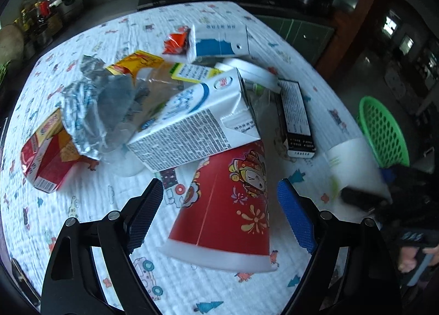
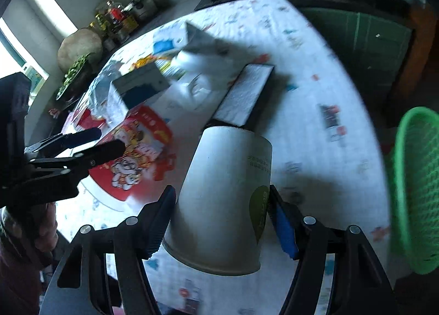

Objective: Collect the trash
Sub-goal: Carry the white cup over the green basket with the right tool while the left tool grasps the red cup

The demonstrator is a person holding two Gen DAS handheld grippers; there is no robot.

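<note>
Currently my right gripper (image 2: pixel 222 216) is clamped on the white paper cup (image 2: pixel 222 205), pads pressing both walls, cup raised off the patterned tablecloth (image 2: pixel 315 112). Green basket (image 2: pixel 417 189) sits to the right, off the table edge; judged destination for the trash. My left gripper (image 1: pixel 219 205) is spread wide, holding nothing, its pads either side of the red paper cup (image 1: pixel 227 199) without touching it. Red cup lies on its side, long axis running near-to-far, rim toward me, base tucked under the white milk carton (image 1: pixel 197 125). Left hand is nearer the red cup. Closing across the cup's width looks feasible; carton may shift when pulled.
</note>
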